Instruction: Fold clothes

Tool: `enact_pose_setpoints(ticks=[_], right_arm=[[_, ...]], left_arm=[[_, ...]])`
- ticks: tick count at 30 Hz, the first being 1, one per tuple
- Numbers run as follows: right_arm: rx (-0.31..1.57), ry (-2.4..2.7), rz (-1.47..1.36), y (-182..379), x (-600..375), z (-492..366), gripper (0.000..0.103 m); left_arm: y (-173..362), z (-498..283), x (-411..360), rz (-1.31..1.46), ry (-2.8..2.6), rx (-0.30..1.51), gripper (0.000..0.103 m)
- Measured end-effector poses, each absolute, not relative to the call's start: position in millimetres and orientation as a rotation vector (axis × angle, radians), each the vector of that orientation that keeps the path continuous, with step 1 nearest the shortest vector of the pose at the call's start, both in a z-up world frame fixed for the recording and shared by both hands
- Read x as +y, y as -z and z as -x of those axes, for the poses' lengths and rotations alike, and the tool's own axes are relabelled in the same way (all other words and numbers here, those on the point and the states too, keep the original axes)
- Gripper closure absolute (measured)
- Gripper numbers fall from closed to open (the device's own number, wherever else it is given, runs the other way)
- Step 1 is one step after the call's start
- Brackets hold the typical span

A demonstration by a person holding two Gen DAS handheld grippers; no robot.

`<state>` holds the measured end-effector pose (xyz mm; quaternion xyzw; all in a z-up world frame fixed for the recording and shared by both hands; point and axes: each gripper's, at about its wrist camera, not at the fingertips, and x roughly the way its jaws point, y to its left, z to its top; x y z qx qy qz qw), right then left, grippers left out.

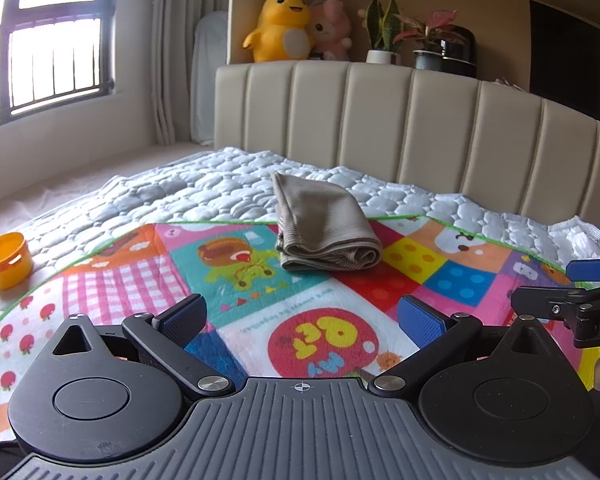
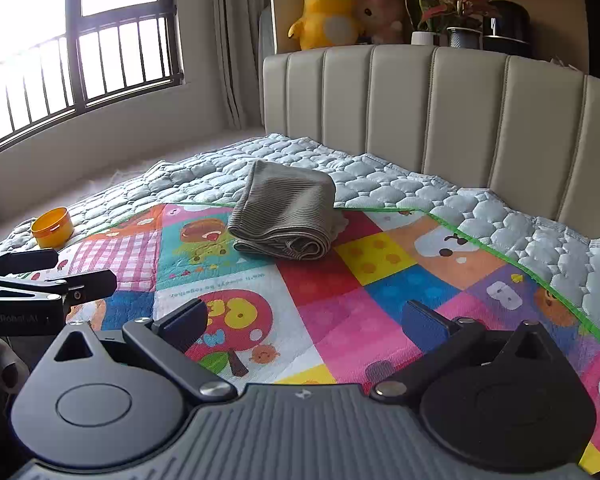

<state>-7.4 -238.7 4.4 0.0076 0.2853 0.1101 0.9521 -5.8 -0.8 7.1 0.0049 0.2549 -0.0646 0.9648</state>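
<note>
A folded grey-brown ribbed garment (image 1: 324,224) lies on the colourful cartoon mat (image 1: 324,304) on the bed, partly over the quilt edge. It also shows in the right wrist view (image 2: 286,220). My left gripper (image 1: 300,316) is open and empty, hovering over the mat well in front of the garment. My right gripper (image 2: 304,316) is open and empty, also short of the garment. Each gripper's fingers show at the edge of the other's view: the right one (image 1: 568,300), the left one (image 2: 44,276).
An orange round tub (image 1: 6,260) stands on the quilt at the left, also in the right wrist view (image 2: 52,227). The beige padded headboard (image 1: 420,128) rises behind the bed, with plush toys (image 1: 284,28) and potted plants (image 1: 384,32) on the ledge above. A window is at the left.
</note>
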Motion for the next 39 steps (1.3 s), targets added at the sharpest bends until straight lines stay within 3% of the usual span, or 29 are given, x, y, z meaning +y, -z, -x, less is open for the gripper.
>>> enact_pose_setpoints(ticks=[9,39], right_arm=[[0.579,-0.22,-0.014,-4.5,-237.4,8.3,0.0],[0.582,-0.213,-0.016,-4.6,-234.1,8.8,0.0]], left_arm=[[-12.4,14.3,-0.3,-0.012,0.11,0.459,0.0],[-6.8,9.2,-6.1,-0.042,0.133,0.514,0.0]])
